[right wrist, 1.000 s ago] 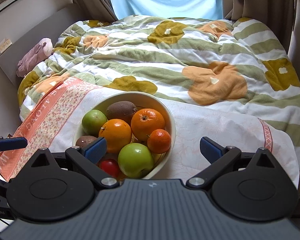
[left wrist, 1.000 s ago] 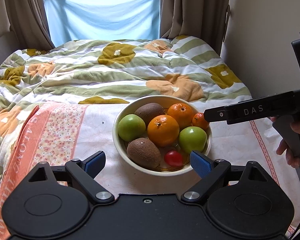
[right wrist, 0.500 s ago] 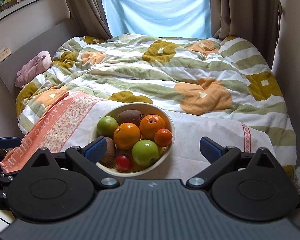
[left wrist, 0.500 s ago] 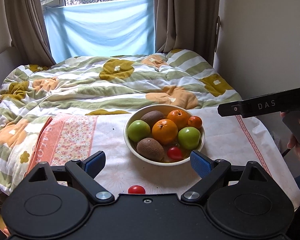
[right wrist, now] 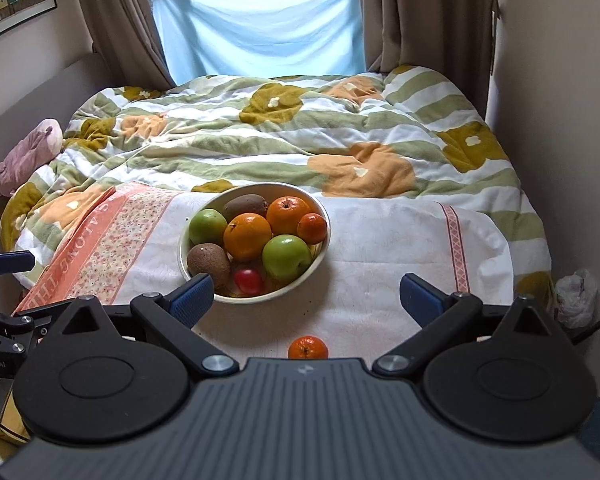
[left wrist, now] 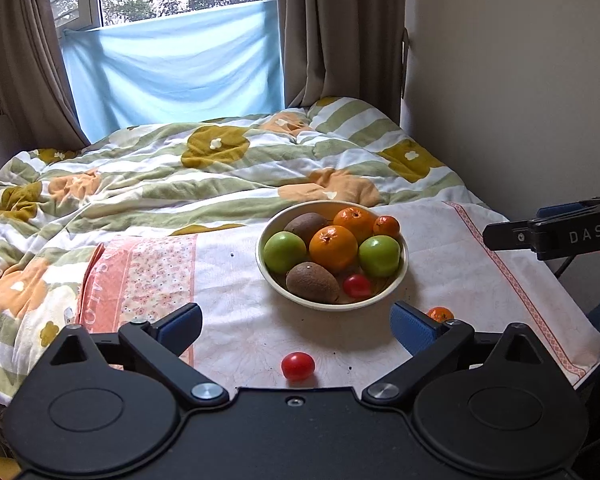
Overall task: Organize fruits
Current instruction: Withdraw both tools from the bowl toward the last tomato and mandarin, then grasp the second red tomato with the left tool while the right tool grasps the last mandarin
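Note:
A cream bowl point(left wrist: 402, 270) point(right wrist: 322, 260) on the cloth-covered table holds two oranges, two green apples, two kiwis, a small mandarin and a red tomato. A loose red tomato point(left wrist: 298, 365) lies on the cloth just in front of my open, empty left gripper point(left wrist: 296, 326). A loose mandarin point(right wrist: 308, 348) point(left wrist: 440, 314) lies close in front of my open, empty right gripper point(right wrist: 306, 294). Both grippers are held back from the bowl, above the table's near edge.
The white cloth point(left wrist: 460, 264) with a pink floral band point(left wrist: 140, 276) covers the table. Behind it is a bed with a flowered quilt point(right wrist: 280, 136). A wall stands to the right. The right gripper's body point(left wrist: 560, 236) shows at the left view's right edge.
Both grippers have pulled back and up from the bowl. The loose tomato and the loose mandarin on the cloth have come into view.

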Motion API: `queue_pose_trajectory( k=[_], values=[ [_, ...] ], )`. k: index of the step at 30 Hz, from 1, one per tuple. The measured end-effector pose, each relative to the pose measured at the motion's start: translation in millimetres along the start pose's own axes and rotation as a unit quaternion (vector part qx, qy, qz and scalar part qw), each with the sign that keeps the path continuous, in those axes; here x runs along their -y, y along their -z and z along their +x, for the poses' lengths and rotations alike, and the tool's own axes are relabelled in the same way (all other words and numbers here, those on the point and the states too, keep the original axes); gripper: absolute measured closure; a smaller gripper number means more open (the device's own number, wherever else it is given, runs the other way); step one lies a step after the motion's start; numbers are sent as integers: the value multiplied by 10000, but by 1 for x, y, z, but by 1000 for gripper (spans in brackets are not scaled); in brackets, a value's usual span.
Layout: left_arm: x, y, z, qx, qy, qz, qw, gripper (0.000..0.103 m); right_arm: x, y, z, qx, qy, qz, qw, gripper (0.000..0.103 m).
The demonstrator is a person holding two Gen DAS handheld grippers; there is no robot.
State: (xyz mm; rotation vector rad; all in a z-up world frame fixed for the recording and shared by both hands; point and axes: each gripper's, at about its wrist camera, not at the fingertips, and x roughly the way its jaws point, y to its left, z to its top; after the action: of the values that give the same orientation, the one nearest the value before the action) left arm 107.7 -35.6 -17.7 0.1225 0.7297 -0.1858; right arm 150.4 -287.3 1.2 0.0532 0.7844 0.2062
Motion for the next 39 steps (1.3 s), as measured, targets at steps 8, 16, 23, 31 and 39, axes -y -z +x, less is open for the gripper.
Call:
queue_pose_trajectory(
  k=[8,16,23,31,39],
  values=[
    [-12,19,24,-273,288,238,9989,2,-11,33,1,-128,400,276,9987,0],
    [-14,37,69,-612,505,467,9958,13,-16,63,30,-362,644,502,9960,0],
    [-13,50,104,-855,555,401,9940,32,-18,79,61,-500,712,566,9946,0],
    [-12,58,129,-1011,595,246,9928,46,-21,86,86,-562,695,533,9946,0],
    [-12,61,137,-1036,600,201,9926,60,-23,87,102,-699,578,491,9947,0]
  ],
)
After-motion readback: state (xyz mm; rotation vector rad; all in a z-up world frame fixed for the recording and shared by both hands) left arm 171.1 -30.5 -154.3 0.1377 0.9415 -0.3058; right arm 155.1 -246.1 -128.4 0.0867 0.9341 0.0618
